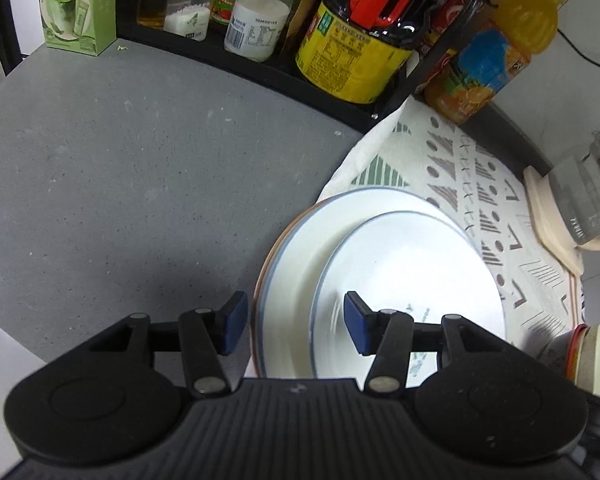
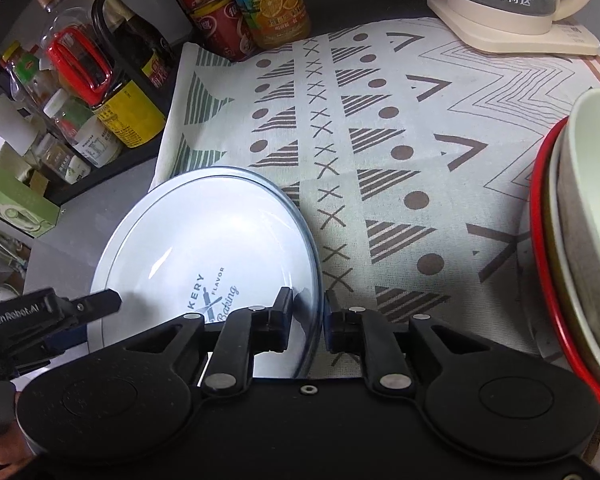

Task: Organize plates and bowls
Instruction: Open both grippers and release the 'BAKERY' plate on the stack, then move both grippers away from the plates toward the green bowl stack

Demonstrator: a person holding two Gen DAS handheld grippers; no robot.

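A stack of white plates point(image 1: 296, 252) lies on the edge of a patterned cloth point(image 2: 380, 128); the lowest one shows a brown rim. On top sits a smaller blue-rimmed plate point(image 1: 412, 264) with a printed baking logo, off-centre toward the right. My left gripper point(image 1: 295, 322) is open, its blue pads astride the stack's left rim without touching it. My right gripper point(image 2: 309, 320) stands slightly open, with the top plate's point(image 2: 204, 236) right rim in the narrow gap between its pads. A stack of bowls point(image 2: 580, 220), cream over red-rimmed, stands at the right.
A black rack of sauce bottles point(image 1: 352, 40) and a green box point(image 1: 76, 4) line the back of the grey counter point(image 1: 120, 168). An orange juice bottle point(image 2: 272, 0) and a glass kettle on a cream base point(image 2: 512, 8) stand at the cloth's far edge.
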